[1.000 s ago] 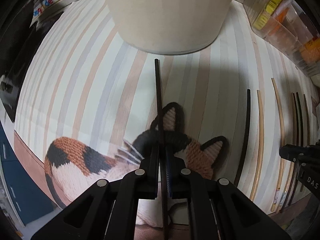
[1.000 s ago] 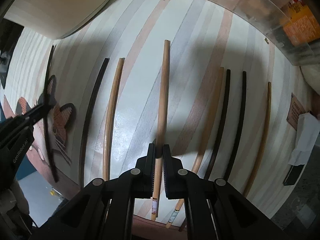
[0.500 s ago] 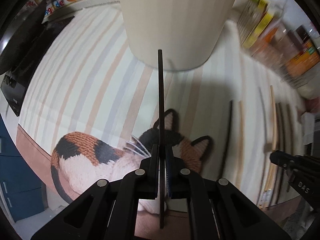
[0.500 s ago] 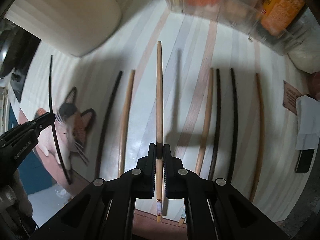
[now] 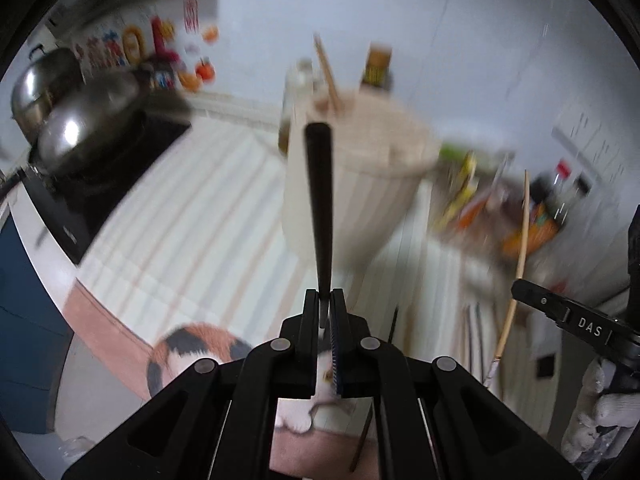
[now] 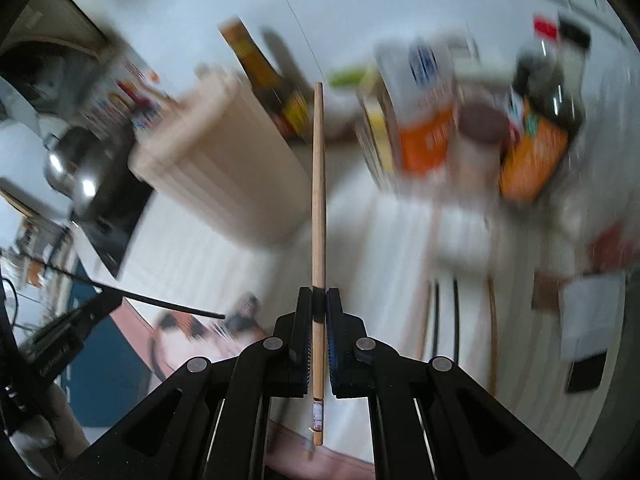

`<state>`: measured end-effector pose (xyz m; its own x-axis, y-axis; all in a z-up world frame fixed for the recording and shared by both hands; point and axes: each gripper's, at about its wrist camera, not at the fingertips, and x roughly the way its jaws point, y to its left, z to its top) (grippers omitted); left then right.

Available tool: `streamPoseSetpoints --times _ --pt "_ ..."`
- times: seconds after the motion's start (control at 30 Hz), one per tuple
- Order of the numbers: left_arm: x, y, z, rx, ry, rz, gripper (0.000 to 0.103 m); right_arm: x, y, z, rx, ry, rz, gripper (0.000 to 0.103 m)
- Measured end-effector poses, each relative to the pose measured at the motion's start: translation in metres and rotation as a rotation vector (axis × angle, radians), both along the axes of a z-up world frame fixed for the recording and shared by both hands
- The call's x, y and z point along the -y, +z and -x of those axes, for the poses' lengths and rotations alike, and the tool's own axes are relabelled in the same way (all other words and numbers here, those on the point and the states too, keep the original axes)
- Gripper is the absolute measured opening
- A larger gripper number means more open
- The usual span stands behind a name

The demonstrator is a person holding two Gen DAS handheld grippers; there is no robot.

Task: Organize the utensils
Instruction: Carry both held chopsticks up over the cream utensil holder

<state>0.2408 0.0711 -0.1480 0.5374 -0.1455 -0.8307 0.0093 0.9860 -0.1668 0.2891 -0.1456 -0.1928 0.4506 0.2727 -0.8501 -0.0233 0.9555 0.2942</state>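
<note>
The right gripper (image 6: 319,312) clamps 1 wooden chopstick (image 6: 318,200) upright before the beige holder (image 6: 224,168).

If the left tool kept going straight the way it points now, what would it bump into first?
Probably the cream ribbed container. The left tool holds a black chopstick whose tip points at its upper wall and rim, so the chopstick would touch before the tool. The blur leaves depth uncertain.

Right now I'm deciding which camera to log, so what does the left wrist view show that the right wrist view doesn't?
Only the left wrist view shows a wooden chopstick already standing in the beige holder, and the left claw shut on the black chopstick. Only the right wrist view shows the right claw shut on the light wooden chopstick. Both show the holder, the stovetop pot and chopsticks lying on the striped mat.
</note>
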Motion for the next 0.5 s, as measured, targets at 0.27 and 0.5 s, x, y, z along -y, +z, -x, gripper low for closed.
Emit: streamPoseSetpoints --times 0.27,0.5 --pt "-0.017 0.087 -0.017 0.193 0.050 0.044 0.003 -0.022 0.086 -0.038 0.201 0.045 -0.059 0.007" --pt "-0.020 0.136 -0.046 0.283 0.058 0.082 0.003 -0.041 0.133 -0.093 0.307 0.053 -0.076 0.007"
